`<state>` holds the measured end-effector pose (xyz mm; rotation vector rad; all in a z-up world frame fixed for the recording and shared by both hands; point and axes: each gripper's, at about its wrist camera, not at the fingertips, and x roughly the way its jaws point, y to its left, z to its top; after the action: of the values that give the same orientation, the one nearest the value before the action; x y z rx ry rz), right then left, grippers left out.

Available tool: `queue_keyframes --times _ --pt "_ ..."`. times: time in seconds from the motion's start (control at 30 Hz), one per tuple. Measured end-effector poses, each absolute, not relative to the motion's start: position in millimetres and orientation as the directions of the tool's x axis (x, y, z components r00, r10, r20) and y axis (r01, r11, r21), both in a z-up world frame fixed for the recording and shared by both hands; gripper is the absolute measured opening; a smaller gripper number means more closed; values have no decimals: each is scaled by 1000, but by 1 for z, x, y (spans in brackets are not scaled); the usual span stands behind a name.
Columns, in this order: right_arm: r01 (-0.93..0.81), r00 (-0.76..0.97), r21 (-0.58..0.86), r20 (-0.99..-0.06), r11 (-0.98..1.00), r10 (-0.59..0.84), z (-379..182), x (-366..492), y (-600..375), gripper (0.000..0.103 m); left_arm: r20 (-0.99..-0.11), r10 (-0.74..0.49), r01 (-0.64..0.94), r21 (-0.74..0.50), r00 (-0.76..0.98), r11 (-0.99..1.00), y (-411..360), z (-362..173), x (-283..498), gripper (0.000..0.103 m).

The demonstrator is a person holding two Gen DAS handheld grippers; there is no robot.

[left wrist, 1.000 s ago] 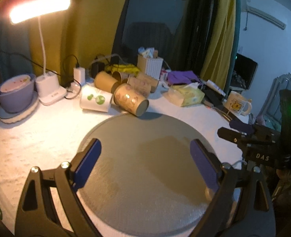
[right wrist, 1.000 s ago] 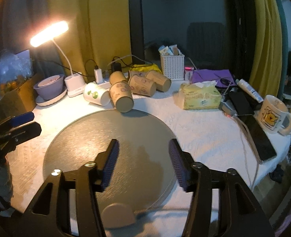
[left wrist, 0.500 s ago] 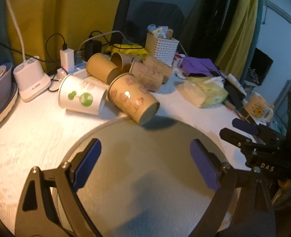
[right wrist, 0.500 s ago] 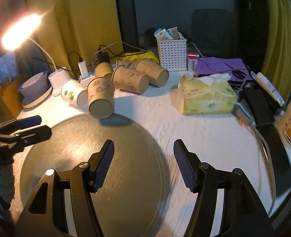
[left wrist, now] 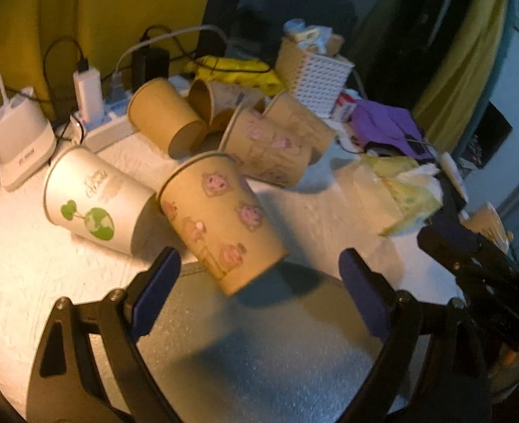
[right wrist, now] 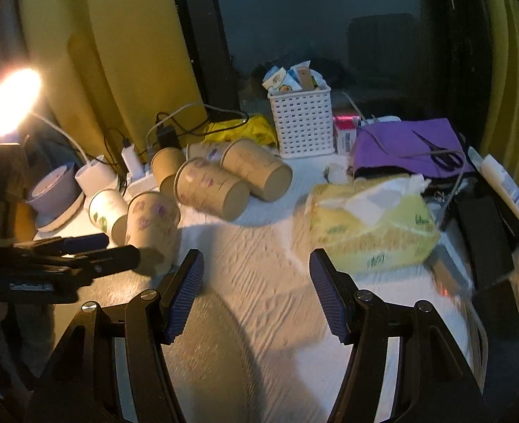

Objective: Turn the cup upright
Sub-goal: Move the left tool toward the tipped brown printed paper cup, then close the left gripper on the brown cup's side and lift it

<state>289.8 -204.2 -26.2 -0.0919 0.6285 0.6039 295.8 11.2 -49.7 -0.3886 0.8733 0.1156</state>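
Several paper cups lie on their sides on the white table cloth. The nearest, a brown cup with pink pigs [left wrist: 224,218], lies with its base over the edge of the grey round mat [left wrist: 259,352]; it also shows in the right wrist view [right wrist: 151,227]. My left gripper [left wrist: 259,282] is open, its fingers just short of that cup on either side. A white cup with a green globe [left wrist: 93,204] lies to its left. My right gripper [right wrist: 255,296] is open and empty, over the cloth between the cups and the tissue pack [right wrist: 368,225].
More brown cups [right wrist: 213,190] lie behind, near a power strip [left wrist: 100,123], a lamp base [left wrist: 19,144] and a white basket [right wrist: 301,123]. A purple cloth [right wrist: 407,144], a phone and a mug stand to the right. The right gripper shows at the left view's right edge [left wrist: 471,261].
Both grippers have moved forward toward the cups. The left gripper is now close up on the pig cup. The right gripper has swung right, toward the tissue pack.
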Motion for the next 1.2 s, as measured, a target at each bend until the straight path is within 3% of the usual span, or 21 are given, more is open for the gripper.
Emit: queue_keyframes --times 0.2,0.43,0.5,0.57,1.2 --pt "-569 620 135 -578 811 531 -30 309 -206 66 -783 4 -341 -266 622 902 20 -63 312 92" --pt "-579 600 160 -580 799 551 -37 320 -206 66 -799 -12 -345 -273 601 898 26 -76 329 90" --pt "-581 594 163 -585 797 552 -39 322 -205 66 -808 -7 -342 -257 589 904 25 -79 330 72" --pt "-580 590 163 -592 798 549 -41 323 -205 66 -809 -18 -333 -262 588 906 24 -80 330 66" --pt "-533 626 99 -623 840 470 -30 261 -196 66 -710 -107 -142 -281 696 949 0 -41 240 64"
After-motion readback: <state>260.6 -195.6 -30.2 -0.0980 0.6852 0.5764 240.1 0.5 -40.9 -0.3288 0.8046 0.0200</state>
